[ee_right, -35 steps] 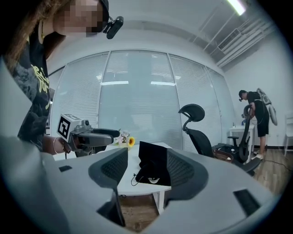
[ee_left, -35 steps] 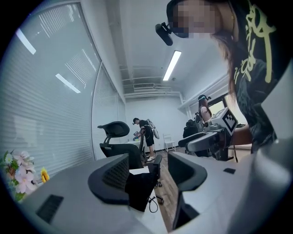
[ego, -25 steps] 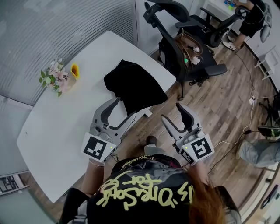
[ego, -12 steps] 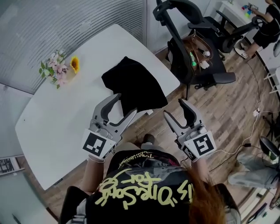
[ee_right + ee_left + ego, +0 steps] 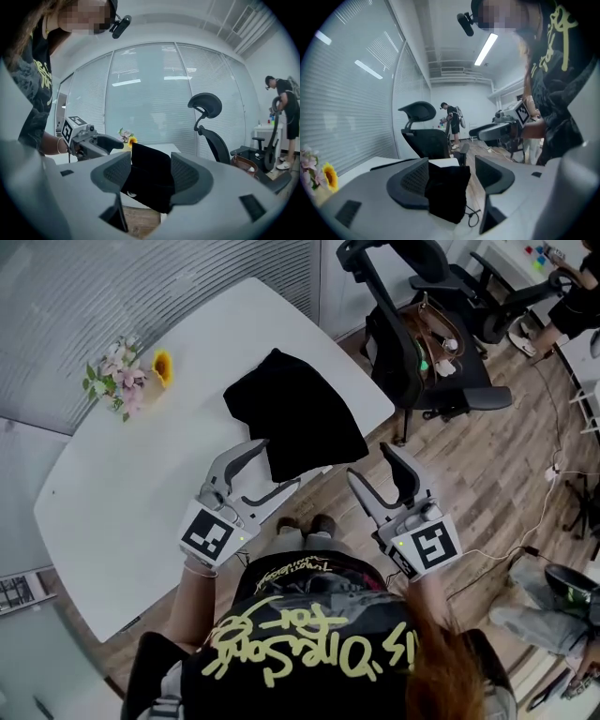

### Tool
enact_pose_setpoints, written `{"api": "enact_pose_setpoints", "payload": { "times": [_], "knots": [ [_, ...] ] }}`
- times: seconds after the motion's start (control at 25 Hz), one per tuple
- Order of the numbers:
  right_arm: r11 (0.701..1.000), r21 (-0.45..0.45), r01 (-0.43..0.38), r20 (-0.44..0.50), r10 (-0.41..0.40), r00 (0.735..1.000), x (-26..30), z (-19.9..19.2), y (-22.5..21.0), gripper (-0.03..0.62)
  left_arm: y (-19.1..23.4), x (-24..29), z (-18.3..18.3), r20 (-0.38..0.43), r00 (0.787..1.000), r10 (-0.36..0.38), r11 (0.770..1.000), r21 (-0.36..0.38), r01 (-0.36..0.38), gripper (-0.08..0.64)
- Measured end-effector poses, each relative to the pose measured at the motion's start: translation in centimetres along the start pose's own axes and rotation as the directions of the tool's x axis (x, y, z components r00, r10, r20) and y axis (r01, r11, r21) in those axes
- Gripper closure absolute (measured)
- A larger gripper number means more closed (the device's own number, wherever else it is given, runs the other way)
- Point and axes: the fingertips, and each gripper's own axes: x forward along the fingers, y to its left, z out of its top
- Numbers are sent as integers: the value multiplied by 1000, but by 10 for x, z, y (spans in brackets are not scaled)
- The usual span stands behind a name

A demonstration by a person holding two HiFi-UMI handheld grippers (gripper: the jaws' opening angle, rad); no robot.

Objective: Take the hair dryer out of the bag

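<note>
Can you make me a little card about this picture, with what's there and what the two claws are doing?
Table: white table
Bag: black bag lying at the table's near edge
Hair dryer: not visible
Left claw: open, jaws just been opening, at the bag's edge, pads pressing on nothing
Right claw: open, empty, pointing at the bag
Also: flowers, office chair
</note>
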Motion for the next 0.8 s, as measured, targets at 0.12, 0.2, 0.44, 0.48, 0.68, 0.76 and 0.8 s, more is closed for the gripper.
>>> {"api": "enact_pose_setpoints", "payload": {
  "times": [0.12, 0.2, 0.44, 0.48, 0.68, 0.76, 0.8],
  "knots": [
    [1000, 20, 10, -26, -10, 1000, -2, -6, -3, 341, -15, 9, -29, -124, 990, -62, 996, 54, 69, 235],
    [1000, 26, 12, -30, -11, 1000, -2, -8, -1, 341, -22, 13, -46, -165, 983, -84, 995, 44, 92, 235],
    [1000, 17, -5, -37, 6, 999, 6, -9, 5, 341, -19, 27, -84, -264, 958, -107, 994, -41, 100, 264],
    [1000, 18, -6, -36, 6, 999, 7, -9, 6, 341, -17, 28, -88, -276, 955, -105, 994, -49, 95, 278],
    [1000, 15, 1, -44, -1, 999, 9, -10, 7, 341, -3, 29, -102, -316, 948, -49, 998, -42, 37, 370],
    [1000, 14, 6, -46, -6, 999, 10, -10, 8, 341, 1, 29, -107, -340, 940, -25, 1000, 4, 27, 395],
    [1000, 14, 10, -48, -9, 999, 10, -11, 8, 341, 1, 29, -108, -342, 939, -20, 1000, 13, 26, 412]
  ]
}}
